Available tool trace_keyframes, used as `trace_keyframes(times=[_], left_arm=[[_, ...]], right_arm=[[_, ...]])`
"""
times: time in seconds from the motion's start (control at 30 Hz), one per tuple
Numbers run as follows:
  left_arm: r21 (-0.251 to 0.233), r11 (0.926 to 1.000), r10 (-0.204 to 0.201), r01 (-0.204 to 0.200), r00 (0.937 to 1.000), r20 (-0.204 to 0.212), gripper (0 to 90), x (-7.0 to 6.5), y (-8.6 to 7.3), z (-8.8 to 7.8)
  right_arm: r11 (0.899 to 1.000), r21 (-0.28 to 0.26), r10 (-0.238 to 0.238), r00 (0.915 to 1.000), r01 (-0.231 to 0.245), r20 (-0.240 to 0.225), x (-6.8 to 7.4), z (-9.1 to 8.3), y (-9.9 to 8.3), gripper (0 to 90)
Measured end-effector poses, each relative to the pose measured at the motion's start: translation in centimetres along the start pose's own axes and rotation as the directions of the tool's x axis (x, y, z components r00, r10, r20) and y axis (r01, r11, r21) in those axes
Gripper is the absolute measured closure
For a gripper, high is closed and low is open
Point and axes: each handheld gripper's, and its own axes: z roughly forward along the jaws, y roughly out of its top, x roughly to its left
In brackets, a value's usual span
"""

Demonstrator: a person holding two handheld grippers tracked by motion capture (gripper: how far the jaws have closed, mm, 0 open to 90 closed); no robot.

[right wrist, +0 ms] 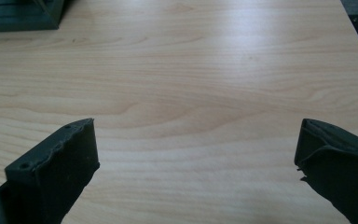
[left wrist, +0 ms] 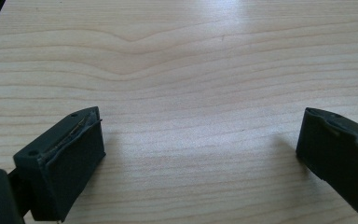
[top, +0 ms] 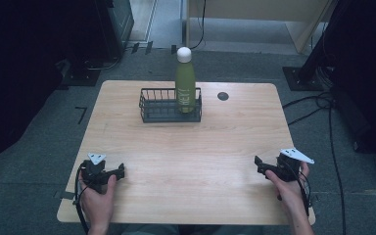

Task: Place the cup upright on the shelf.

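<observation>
A light wooden table point(top: 186, 161) spans the centre of the high view. At its upper middle sits a black wire basket point(top: 159, 107), a green bottle point(top: 185, 85) with a white cap upright in its right end. Lower left, the left gripper point(top: 121, 171), and lower right, the right gripper point(top: 257, 164), both spread wide over bare wood.

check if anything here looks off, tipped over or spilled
Nothing stands out. The green bottle stands upright with its white cap on at the right end of the black wire basket, and no liquid shows on the wooden table. The left gripper and right gripper rest near the front edge, both open and empty.
</observation>
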Motion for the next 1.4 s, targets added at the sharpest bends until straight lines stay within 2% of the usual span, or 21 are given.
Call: trace_keyframes(times=[0.43, 0.7, 0.87, 1.07, 1.4], left_arm=[[0.000, 1.0000, 0.000, 0.000, 1.0000, 0.000, 1.1, 0.0, 0.0, 0.0], [0.001, 1.0000, 0.000, 0.000, 1.0000, 0.000, 1.1, 0.0, 0.0, 0.0], [0.001, 1.0000, 0.000, 0.000, 1.0000, 0.000, 1.1, 0.0, 0.0, 0.0], [0.000, 1.0000, -0.001, 0.001, 1.0000, 0.000, 1.1, 0.0, 0.0, 0.0], [0.001, 1.0000, 0.001, -0.001, 1.0000, 0.001, 1.1, 0.0, 0.0, 0.0]], right_arm=[[0.999, 0.029, 0.029, 0.9978, -0.031, 0.059, -3.1, -1.9, -2.8, 0.0], [0.997, 0.072, 0.025, 0.9941, -0.032, 0.106, -4.0, -2.3, -4.4, 0.0], [0.995, 0.101, 0.003, 0.9915, -0.016, 0.130, -4.1, -2.3, -4.8, 0.1], [0.991, 0.132, -0.057, 0.9858, 0.036, 0.158, -3.5, -2.1, -4.9, 0.6], [0.988, 0.140, -0.086, 0.9886, 0.068, 0.124, -3.3, -2.0, -4.9, 0.6]])
